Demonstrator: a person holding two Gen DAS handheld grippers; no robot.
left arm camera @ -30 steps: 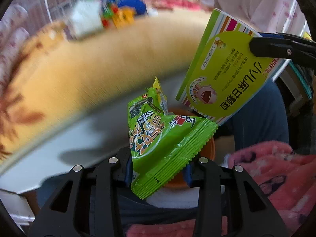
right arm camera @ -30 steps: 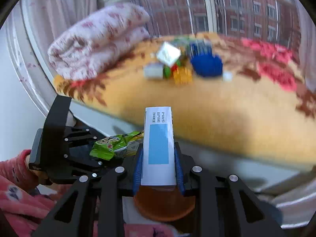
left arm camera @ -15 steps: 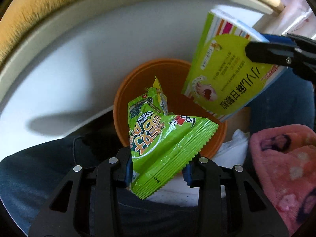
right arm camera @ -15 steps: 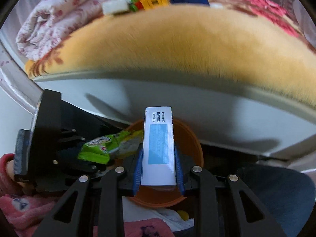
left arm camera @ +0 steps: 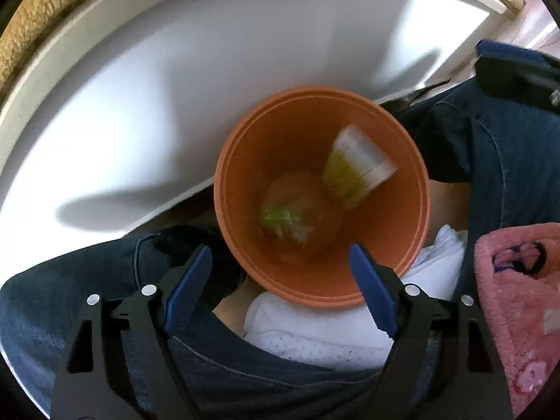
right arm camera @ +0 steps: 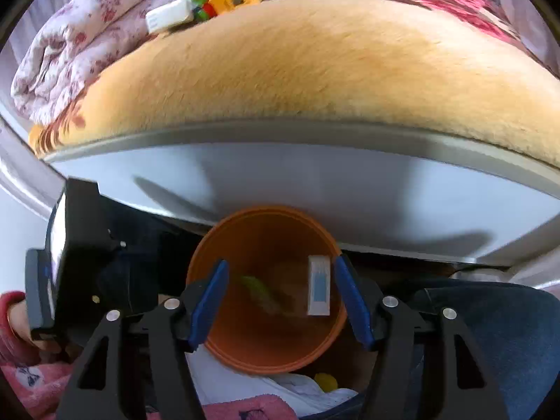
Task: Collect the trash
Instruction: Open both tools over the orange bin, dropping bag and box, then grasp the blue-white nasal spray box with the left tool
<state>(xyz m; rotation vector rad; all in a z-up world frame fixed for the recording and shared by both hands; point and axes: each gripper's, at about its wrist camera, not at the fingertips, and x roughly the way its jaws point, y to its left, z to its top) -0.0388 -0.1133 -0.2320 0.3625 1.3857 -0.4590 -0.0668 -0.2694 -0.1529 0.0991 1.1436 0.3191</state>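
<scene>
**Beside the bed: both jaws spreading over the bin**

Below the white bed frame, the left gripper and right gripper hang over a round orange plastic bin, jaws opening wide, nothing between them. Inside the bin: a blurred green snack wrapper and a green-and-white cardboard box. Beyond lies a tan plush blanket.

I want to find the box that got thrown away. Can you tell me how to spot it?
Look below the yellow blanket and the white ledge for the orange bucket. Two things lie inside it. The box is the flat white and lime-green one leaning against the wall, not the crumpled green wrapper at the bottom.
</scene>
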